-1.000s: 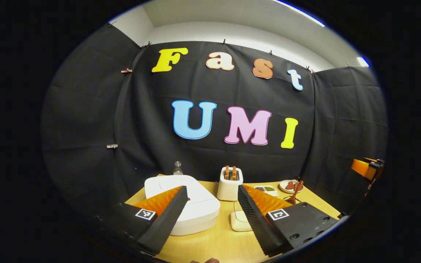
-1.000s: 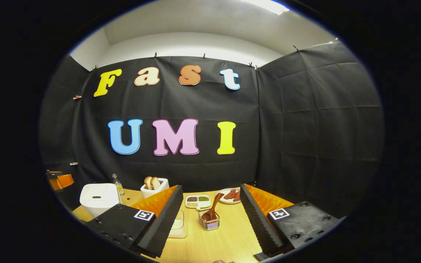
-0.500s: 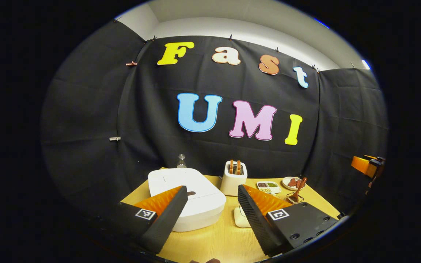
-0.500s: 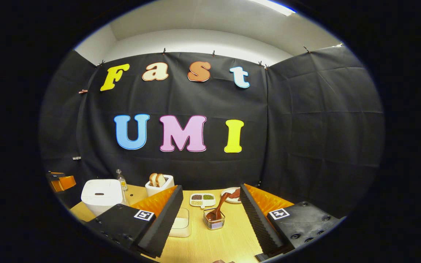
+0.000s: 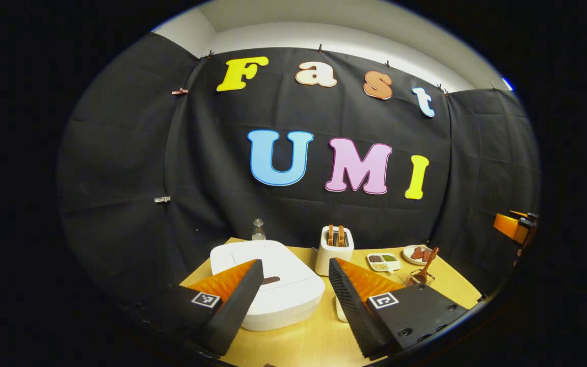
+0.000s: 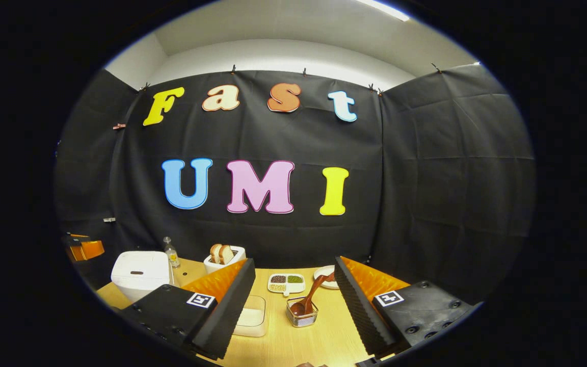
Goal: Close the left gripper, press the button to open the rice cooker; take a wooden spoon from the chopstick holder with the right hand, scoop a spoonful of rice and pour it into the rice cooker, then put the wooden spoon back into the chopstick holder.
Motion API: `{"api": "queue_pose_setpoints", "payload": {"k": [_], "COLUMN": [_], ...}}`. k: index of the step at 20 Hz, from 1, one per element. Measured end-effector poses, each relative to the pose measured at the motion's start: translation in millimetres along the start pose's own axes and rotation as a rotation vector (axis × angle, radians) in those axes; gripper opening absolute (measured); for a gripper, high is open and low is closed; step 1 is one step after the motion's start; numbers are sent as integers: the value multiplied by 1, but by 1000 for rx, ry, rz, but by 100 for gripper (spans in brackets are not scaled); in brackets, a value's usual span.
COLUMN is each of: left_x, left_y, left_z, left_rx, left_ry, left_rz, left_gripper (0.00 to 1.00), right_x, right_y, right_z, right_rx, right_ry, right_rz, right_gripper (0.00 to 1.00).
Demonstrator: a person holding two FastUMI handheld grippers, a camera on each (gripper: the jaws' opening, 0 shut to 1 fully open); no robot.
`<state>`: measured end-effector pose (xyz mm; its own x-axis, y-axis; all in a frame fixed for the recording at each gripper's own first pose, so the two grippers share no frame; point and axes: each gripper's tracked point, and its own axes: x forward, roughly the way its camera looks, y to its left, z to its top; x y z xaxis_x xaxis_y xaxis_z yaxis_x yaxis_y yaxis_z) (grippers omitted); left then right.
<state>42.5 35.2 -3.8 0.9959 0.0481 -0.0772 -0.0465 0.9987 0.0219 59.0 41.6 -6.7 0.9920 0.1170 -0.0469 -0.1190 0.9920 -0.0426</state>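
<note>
We held the left gripper (image 5: 293,300) wide open over the rice cooker (image 5: 273,290), the right gripper (image 6: 291,311) likewise open and empty.

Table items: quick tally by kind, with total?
Appliances: 2, rice cooker and toaster
Bottle: 1
Dishes: 3, divided dish, plate, white container
Chopstick holder: 1
Wooden spoon: 1
Total: 8

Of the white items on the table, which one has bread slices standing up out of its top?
The toaster, behind the rice container and right of the rice cooker; the cooker's lid is flat and shut, and the container is a low tray.
</note>
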Motion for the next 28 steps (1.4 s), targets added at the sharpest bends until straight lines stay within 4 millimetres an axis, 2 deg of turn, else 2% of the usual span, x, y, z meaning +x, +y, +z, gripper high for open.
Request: {"api": "queue_pose_setpoints", "payload": {"k": [2,5,6,10,12,16,22,25,28], "left_x": [12,34,40,68,79,102,129,143,155], "left_y": [-4,-8,-10,-14,-12,9,56,68,70], "left_z": [4,-5,-5,-10,-16,-26,-61,-87,-109], "left_rx": [-11,-57,-67,-92,-95,-127,-152,-193,-241], "left_ry": [13,61,71,110,129,166,264,345,399], "left_rz": [-8,11,20,37,47,90,187,209,216], "left_gripper": [85,61,49,22,13,8,7,7,7], "right_x": [13,34,41,67,79,95,101,100,97], "right_y": [-4,-13,-18,-37,-45,-55,-58,-60,-61], "right_z": [-7,-21,-26,-37,-41,-49,-61,-69,-72], "right_rx": [7,20,20,24,20,40,24,28,26], "right_ry": [14,44,52,72,77,92,115,132,139], "right_rz": [6,14,14,12,6,-12,-19,-28,-40], "right_gripper": [98,98,98,98,98,98,98,98,98]}}
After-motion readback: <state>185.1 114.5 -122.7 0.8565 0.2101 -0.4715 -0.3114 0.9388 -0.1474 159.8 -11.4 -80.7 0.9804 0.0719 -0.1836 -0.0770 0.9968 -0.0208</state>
